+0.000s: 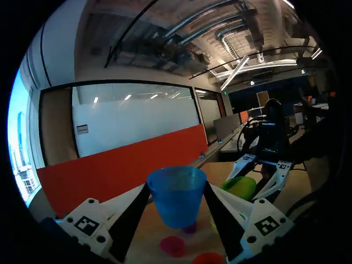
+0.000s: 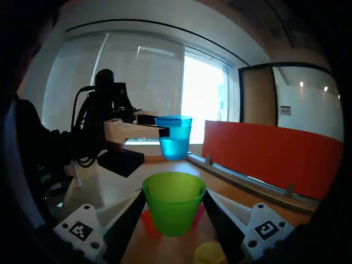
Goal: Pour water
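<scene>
My left gripper [image 1: 176, 190] is shut on a translucent blue cup [image 1: 177, 202], held upright above the table. In the right gripper view the same blue cup [image 2: 174, 137] shows water in its lower half and hangs in the left gripper [image 2: 163, 130], higher than and beyond the green cup. My right gripper [image 2: 174, 194] is shut on an upright green cup [image 2: 174, 207], whose inside looks empty. From the left gripper view the green cup [image 1: 238, 187] sits lower and to the right, between the right gripper's white fingers [image 1: 278, 172].
Small pink cups [image 1: 172, 245] [image 1: 190, 228] and an orange one [image 1: 209, 258] stand on the wooden table [image 1: 220, 169] under the blue cup. A yellow cup [image 2: 209, 253] stands near the green one. An orange partition [image 2: 273, 152] runs along the table's far edge. A dark sleeve [image 2: 48, 145] holds the left gripper.
</scene>
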Available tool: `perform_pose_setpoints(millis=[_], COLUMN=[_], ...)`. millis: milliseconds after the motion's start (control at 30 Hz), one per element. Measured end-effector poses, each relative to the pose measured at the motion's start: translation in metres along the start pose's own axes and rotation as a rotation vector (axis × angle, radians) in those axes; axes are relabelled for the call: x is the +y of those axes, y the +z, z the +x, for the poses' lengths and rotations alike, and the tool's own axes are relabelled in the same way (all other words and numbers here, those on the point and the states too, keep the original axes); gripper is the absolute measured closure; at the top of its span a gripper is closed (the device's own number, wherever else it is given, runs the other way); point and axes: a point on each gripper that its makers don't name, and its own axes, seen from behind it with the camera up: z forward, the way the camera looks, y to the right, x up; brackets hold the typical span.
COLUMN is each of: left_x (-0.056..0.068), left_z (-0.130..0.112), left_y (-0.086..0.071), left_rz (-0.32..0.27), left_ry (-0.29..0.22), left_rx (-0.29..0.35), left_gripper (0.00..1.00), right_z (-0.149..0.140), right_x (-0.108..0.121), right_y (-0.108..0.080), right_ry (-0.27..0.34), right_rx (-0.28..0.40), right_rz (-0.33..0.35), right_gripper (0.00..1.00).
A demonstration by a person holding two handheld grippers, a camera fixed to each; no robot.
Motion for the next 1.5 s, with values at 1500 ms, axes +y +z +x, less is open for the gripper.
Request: perform_pose_setpoints(millis=[1500], left_x=[0.009], left_z=[0.036], left_y=[-0.008], left_rz=[0.027], left_ry=[0.409], left_rx=[0.034], left_gripper=[0.14], right_z=[0.004], right_x=[-0.035], right_y=[0.034], right_ry=[0.012], right_rx=[0.009], right_rz=[0.105], right_gripper=[0.08])
